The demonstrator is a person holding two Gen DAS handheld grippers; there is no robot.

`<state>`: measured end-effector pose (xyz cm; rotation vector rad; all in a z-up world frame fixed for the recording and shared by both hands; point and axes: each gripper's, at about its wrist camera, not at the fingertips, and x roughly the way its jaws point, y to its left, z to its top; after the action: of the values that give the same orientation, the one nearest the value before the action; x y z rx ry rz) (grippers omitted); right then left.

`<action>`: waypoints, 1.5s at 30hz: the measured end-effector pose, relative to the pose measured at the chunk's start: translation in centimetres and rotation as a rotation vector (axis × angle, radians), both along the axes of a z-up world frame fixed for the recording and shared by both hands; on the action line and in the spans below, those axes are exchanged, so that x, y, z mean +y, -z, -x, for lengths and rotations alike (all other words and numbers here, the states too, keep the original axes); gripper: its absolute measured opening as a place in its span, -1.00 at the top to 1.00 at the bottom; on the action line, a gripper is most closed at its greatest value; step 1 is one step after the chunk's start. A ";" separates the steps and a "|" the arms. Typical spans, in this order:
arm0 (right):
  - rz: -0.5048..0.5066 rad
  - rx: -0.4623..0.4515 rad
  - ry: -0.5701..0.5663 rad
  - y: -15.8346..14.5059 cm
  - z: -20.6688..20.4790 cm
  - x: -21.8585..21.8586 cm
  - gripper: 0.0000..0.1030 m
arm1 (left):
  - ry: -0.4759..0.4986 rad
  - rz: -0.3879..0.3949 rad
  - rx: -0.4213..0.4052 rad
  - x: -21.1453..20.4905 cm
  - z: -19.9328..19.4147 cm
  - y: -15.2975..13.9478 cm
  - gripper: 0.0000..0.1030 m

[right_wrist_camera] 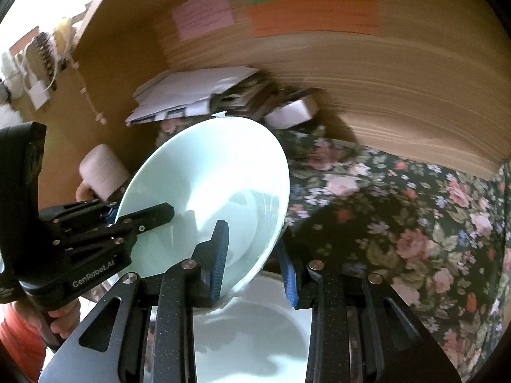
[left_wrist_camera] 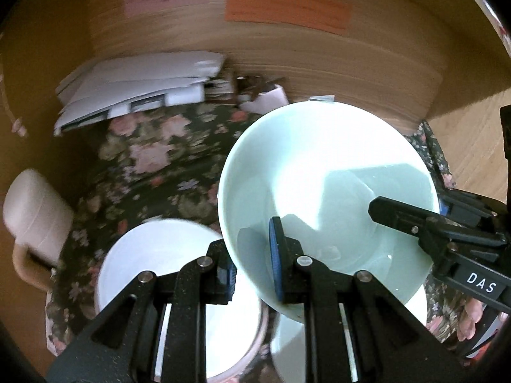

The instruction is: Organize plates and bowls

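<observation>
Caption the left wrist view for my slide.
Both grippers clamp a pale green bowl above the floral cloth.

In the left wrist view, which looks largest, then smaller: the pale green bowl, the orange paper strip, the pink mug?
1. pale green bowl, though it is nearest the camera
2. orange paper strip
3. pink mug

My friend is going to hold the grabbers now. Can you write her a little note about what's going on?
Left hand-held gripper: shut on the near rim of the pale green bowl.
Right hand-held gripper: shut on the same bowl's opposite rim.
The bowl is tilted, held above the floral tablecloth.
Below it: a white bowl and another white dish.
Done: bowl gripped with both.
Left: set it down, probably stacked with the other dishes.
</observation>
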<state>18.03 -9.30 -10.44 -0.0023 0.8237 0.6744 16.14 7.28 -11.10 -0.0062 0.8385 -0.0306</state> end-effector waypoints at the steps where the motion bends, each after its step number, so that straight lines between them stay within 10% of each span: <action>1: 0.000 0.000 -0.013 0.0 0.1 0.6 0.46 | -0.007 0.001 -0.001 0.5 0.2 0.0 0.66; 45: 0.088 0.033 -0.234 3.3 2.6 9.8 0.40 | -0.179 0.000 0.027 9.8 6.7 4.2 0.63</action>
<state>15.47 0.52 -13.76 -0.1696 0.8928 0.8598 9.42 17.13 -15.27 -0.0820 0.8618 0.1384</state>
